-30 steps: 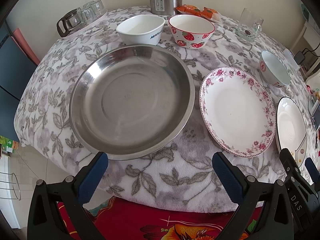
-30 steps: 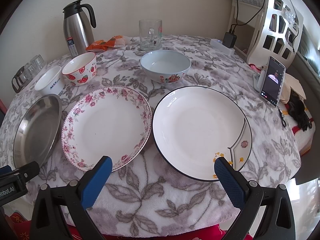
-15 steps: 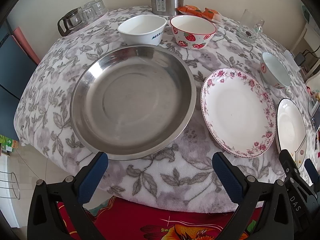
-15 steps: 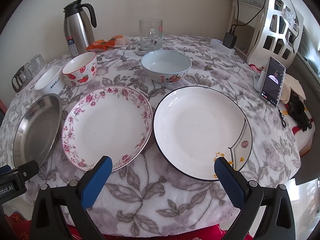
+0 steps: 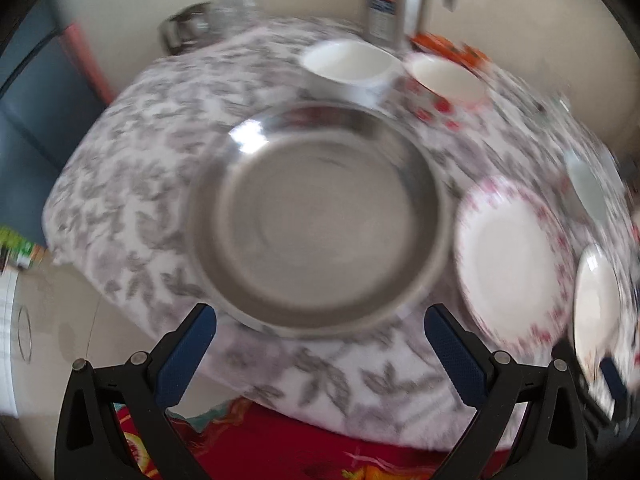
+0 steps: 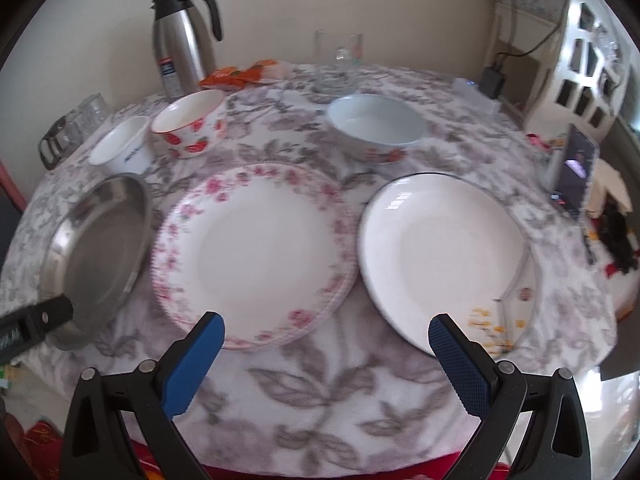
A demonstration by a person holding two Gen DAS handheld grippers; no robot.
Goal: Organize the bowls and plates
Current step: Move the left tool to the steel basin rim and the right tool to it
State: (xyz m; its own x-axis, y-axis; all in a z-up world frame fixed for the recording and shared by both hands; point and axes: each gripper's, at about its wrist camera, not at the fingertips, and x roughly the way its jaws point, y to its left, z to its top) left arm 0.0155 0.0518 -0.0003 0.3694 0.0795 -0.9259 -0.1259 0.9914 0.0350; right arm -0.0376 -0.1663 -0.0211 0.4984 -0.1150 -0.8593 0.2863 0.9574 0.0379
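While nothing is yet stacked, both sets of jaws stand wide apart and hold nothing: the left gripper (image 5: 320,330) faces the steel plate (image 5: 320,216), the right gripper (image 6: 326,338) the floral plate (image 6: 256,252) and black-rimmed plate (image 6: 440,256). All 3 lie flat, side by side on the desk (image 6: 320,392), with 3 bowls behind them, so each rim is probably free to grasp.

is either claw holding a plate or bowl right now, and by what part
Nothing is held. The left claw is open before the steel dish, and the right claw is open, short of the floral plate.
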